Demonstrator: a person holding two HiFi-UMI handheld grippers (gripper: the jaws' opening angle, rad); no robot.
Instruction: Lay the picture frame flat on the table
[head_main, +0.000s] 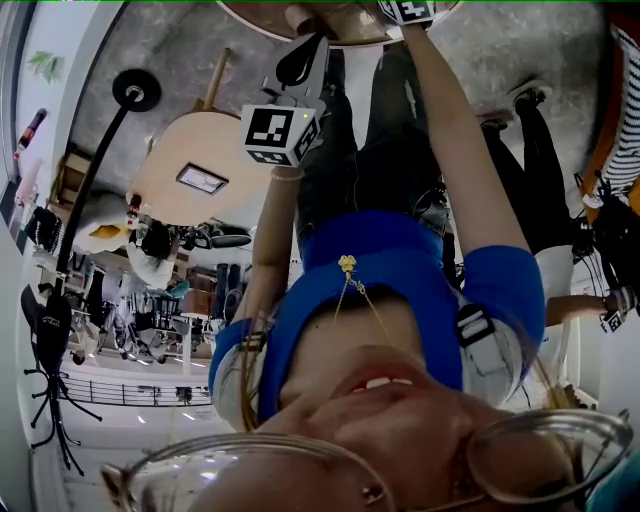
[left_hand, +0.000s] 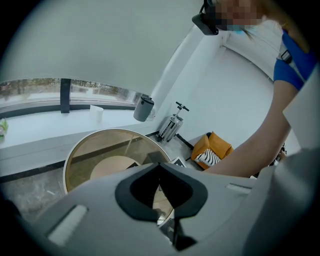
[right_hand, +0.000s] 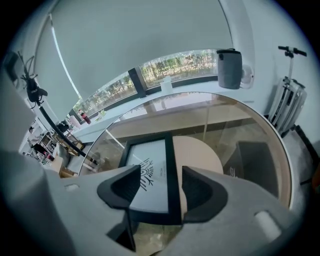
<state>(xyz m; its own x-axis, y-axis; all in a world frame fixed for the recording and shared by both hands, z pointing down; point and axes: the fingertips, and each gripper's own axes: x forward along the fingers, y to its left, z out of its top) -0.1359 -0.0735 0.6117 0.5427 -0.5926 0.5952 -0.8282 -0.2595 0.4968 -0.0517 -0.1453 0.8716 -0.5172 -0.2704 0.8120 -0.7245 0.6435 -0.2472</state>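
My right claw (right_hand: 157, 189) hangs released, jaws wide, pinching nothing. The picture frame (right_hand: 150, 167) lies flat on the round glass table (right_hand: 250, 125), at the lower centre of the right gripper view. It sits straight ahead between the jaw tips, its long side running away up the picture. The right claw is nearer to it. My left claw (left_hand: 160, 169) is clenched on nothing. A long window lies behind.
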